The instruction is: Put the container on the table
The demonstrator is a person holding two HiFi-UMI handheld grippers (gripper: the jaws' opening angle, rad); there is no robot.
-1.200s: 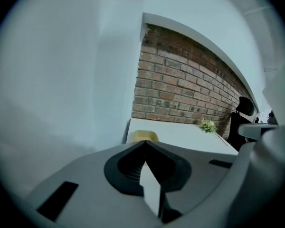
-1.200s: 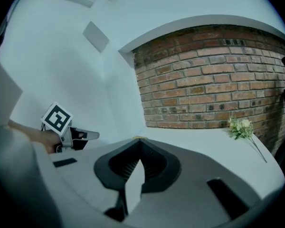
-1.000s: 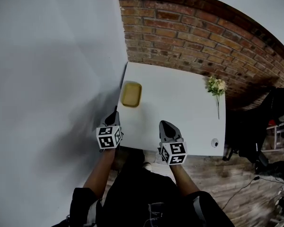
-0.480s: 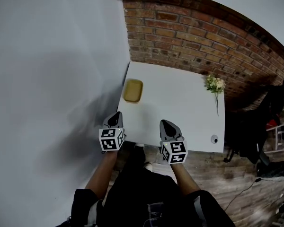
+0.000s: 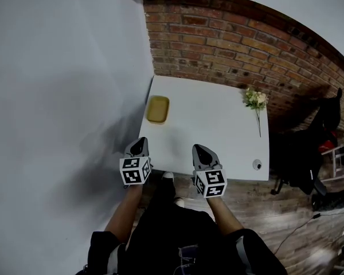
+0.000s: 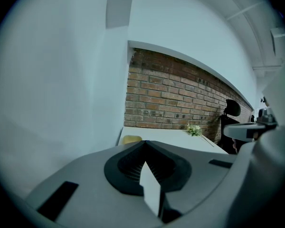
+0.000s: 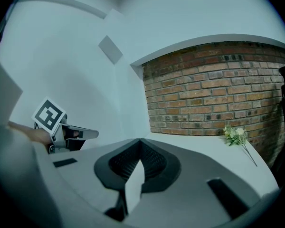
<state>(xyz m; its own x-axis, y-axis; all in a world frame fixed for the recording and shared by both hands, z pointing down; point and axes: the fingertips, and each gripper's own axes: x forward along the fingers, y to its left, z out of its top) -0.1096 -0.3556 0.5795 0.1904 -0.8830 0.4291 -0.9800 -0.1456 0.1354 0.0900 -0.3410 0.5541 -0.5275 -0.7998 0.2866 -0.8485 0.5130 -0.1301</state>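
White bench (image 5: 218,132) in a corner, red brick wall (image 5: 235,39) behind it, plain white wall (image 5: 57,96) on its left, wood floor (image 5: 269,211) on the near side.

Yellow container (image 5: 158,109): shallow, rectangular with rounded corners, sits flat on the bench near the far left corner, close to the left edge by the white wall. Nothing touches it. The inside can't be made out from the head view. In the left gripper view only its near rim shows above the jaw tips.

Left hand-held gripper (image 5: 139,147): jaws pressed together to a point, nothing between them. It is held off the bench's near left corner, well short of the container and pointing roughly toward it.

Right hand-held gripper (image 5: 200,152): jaws also pressed together and empty. It is at the bench's near edge, to the right of the left one, with a gap between the two. Both marker cubes face the head camera, and the person's forearms run down to the bottom of the head view.

Other things on the bench: a small bunch of pale flowers (image 5: 255,99) lying at the far right with the stem pointing to the near side, and a small round object (image 5: 257,164) at the near right corner, too small to identify. Both are well apart from the container.

A black chair (image 6: 232,109) is beyond the bench's right side.
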